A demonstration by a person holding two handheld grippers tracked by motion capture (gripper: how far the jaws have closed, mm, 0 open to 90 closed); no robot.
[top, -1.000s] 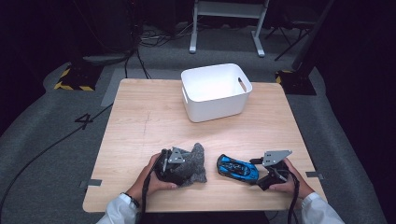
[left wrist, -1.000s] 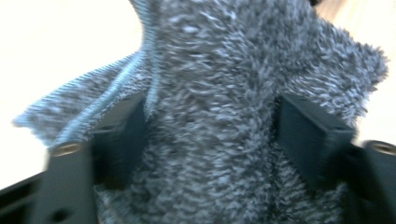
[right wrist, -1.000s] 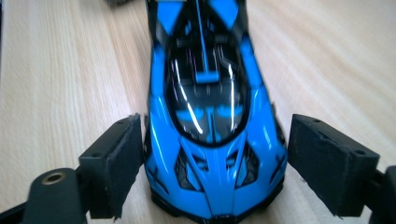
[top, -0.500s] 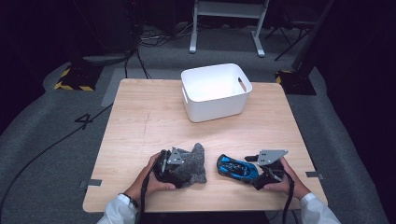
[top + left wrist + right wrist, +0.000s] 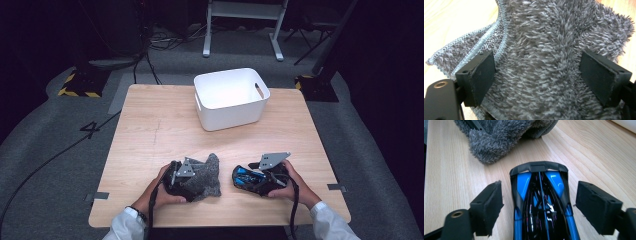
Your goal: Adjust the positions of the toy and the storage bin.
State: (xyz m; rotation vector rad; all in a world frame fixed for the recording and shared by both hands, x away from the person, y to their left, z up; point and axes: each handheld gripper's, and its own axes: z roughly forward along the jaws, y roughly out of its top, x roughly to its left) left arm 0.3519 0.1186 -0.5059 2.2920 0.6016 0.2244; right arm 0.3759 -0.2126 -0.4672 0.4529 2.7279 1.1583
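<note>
Dark room, wooden table [image 5: 150,125] bearing white bin [image 5: 230,100].

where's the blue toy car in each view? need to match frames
High view: blue toy car lies near the table's front edge, right of centre, at the right hand-held gripper.
Left gripper view: not in it.
Right gripper view: car bottom centre, between the open jaws.
Shared landmark: grey fuzzy cloth.

Grey cloth [image 5: 206,175], blue-black toy car [image 5: 541,205].
</note>
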